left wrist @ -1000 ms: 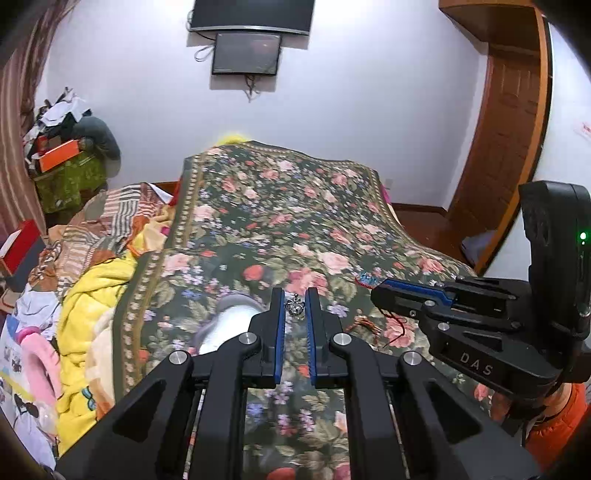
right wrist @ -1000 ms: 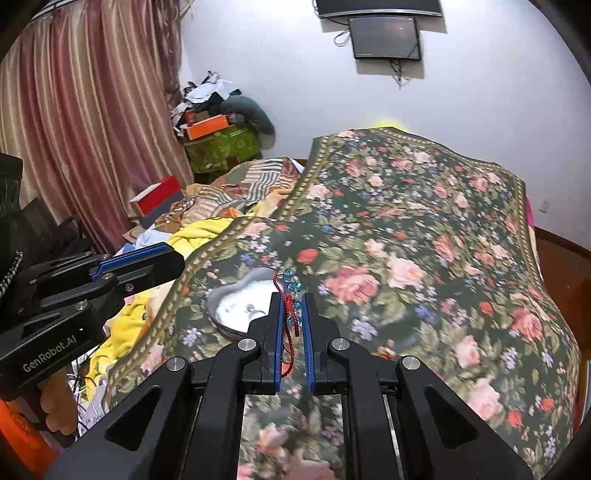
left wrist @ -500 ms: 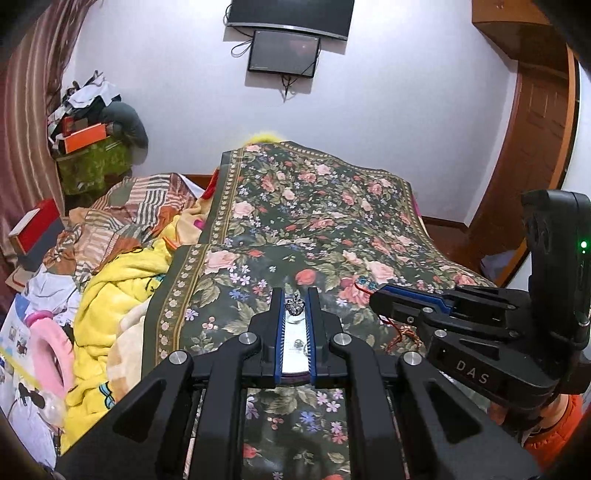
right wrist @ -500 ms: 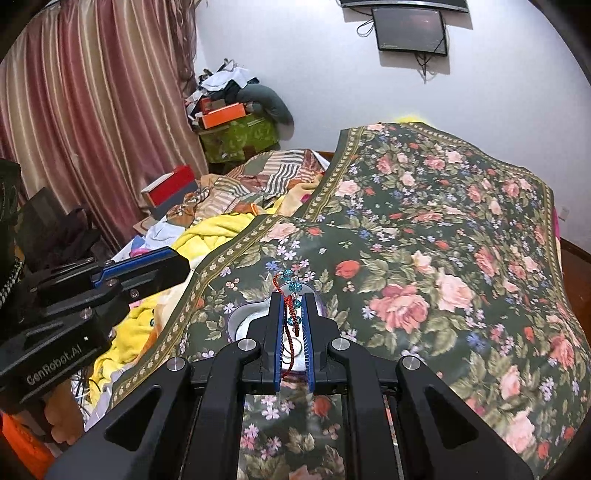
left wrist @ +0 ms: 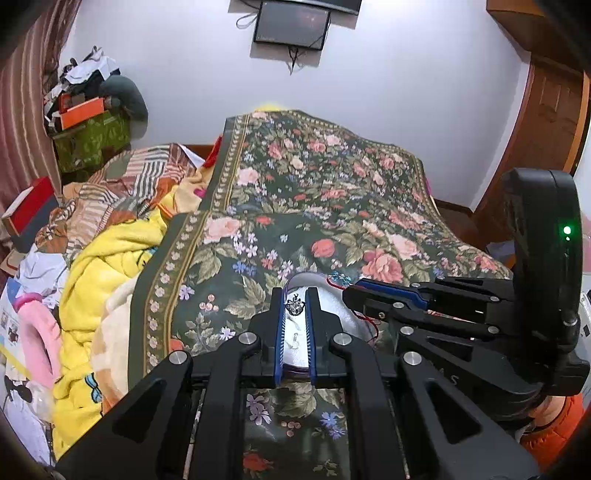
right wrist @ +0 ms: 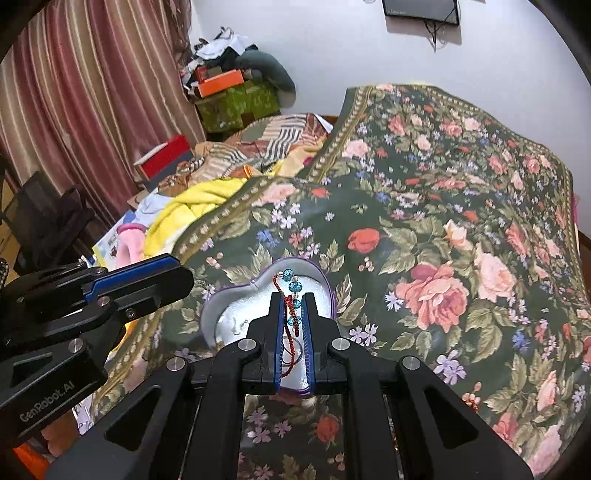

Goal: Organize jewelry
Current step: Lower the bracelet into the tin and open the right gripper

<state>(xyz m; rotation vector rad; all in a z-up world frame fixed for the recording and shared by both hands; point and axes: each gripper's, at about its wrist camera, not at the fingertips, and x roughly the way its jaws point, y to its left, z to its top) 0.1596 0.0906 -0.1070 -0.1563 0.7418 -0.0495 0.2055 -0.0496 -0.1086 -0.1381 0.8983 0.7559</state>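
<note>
My left fingers (left wrist: 295,306) are clenched on a small silver pendant (left wrist: 294,305), pinched near their tips, and my right fingers (right wrist: 294,314) are clenched on a red cord bracelet with blue beads (right wrist: 291,302), its cord hanging down between the blue pads (right wrist: 279,343). Both pieces hover right over the heart-shaped tin (right wrist: 236,295), which lies open on the floral bedspread (right wrist: 443,221) just ahead of me; a tiny pale item already lies on its silvery floor (right wrist: 236,325), too small to identify. In the left view the right gripper (left wrist: 424,306) reaches in from the side, its tips next to the tin's (left wrist: 314,280) far rim, with the beads showing there. To the left of the bedspread sits a yellow blanket (left wrist: 107,266), then striped bedding (left wrist: 140,173). Farther back stand a green box (right wrist: 236,103) topped with an orange box (right wrist: 221,83), striped curtains (right wrist: 92,92), and a dark screen (left wrist: 291,24) on the white wall.
</note>
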